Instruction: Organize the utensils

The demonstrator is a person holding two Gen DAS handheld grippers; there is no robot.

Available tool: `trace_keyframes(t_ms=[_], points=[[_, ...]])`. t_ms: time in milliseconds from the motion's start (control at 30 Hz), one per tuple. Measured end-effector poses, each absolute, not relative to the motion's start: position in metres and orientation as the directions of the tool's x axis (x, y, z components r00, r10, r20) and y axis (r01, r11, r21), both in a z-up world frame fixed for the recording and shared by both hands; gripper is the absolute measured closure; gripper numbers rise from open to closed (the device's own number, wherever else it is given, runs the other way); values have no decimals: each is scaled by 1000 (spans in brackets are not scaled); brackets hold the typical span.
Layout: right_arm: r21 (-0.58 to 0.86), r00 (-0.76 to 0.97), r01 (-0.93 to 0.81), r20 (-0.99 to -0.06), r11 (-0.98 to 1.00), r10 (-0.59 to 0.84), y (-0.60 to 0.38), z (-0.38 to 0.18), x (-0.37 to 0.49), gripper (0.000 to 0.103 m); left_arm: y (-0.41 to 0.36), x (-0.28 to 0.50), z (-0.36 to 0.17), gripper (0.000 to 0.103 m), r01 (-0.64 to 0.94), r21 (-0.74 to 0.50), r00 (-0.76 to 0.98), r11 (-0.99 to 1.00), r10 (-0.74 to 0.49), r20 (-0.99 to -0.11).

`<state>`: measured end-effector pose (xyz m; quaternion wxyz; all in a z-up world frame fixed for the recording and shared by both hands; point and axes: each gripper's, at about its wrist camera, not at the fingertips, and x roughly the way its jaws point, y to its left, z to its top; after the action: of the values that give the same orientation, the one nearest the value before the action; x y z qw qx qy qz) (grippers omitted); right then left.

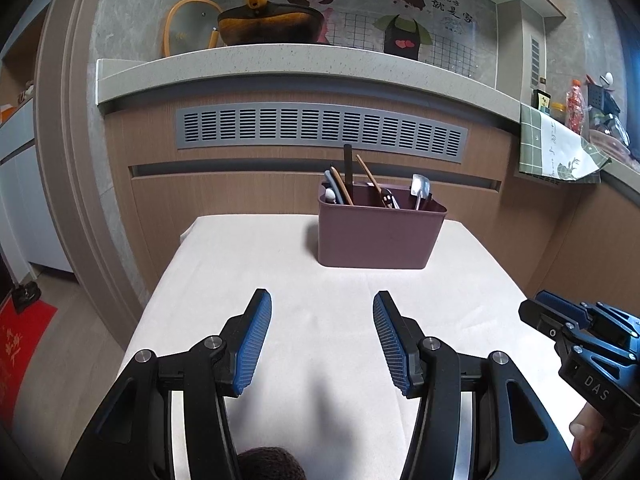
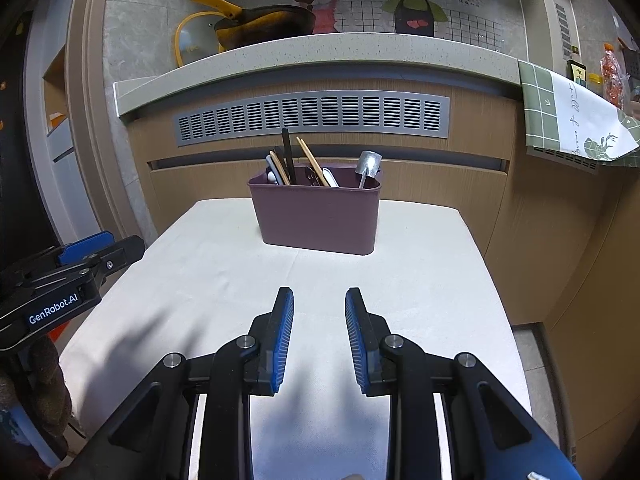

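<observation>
Several utensils [image 2: 304, 164] stand upright or leaning inside a mauve plastic holder [image 2: 320, 216], which sits toward the far end of a table covered by a pale cloth [image 2: 420, 280]. Among them are a black handle [image 2: 289, 156], wooden chopsticks [image 2: 312, 160] tilted against it, and a small metal spoon [image 2: 367, 168] at the holder's right end; the rest are too crowded to tell apart.

Nearer than the holder, over bare cloth, the right gripper [image 2: 319, 306] hangs with its blue pads moderately apart and nothing between them. To its left, also on the near side of the holder, the left gripper [image 1: 322, 308] has its jaws spread wider, likewise empty. Each gripper shows at the edge of the other's view, and a bit of a hand [image 1: 584, 436] is seen under the right one.

Behind the holder rises a wooden cabinet front with a grey vent grille [image 2: 312, 118]. Above that runs a speckled stone counter [image 2: 320, 50], bearing a pan with a yellow handle [image 2: 260, 26] up and left of the holder. A green checked cloth [image 2: 568, 120] hangs from the counter to the holder's right.
</observation>
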<state>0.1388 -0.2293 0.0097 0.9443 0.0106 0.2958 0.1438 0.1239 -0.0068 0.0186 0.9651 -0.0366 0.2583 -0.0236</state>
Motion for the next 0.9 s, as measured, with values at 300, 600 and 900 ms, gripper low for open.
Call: trace_keyframes(t_ms=[300, 600, 900], points=[[93, 785, -266, -557, 960, 271, -227, 7, 139, 78, -8, 125, 16, 49, 29, -85, 861, 996, -68, -505], [90, 790, -257, -554, 962, 263, -227, 7, 139, 78, -10, 124, 14, 49, 41, -83, 855, 996, -78, -513], [95, 791, -245, -556, 965, 256, -229, 7, 139, 78, -12, 124, 11, 49, 51, -80, 850, 995, -85, -520]])
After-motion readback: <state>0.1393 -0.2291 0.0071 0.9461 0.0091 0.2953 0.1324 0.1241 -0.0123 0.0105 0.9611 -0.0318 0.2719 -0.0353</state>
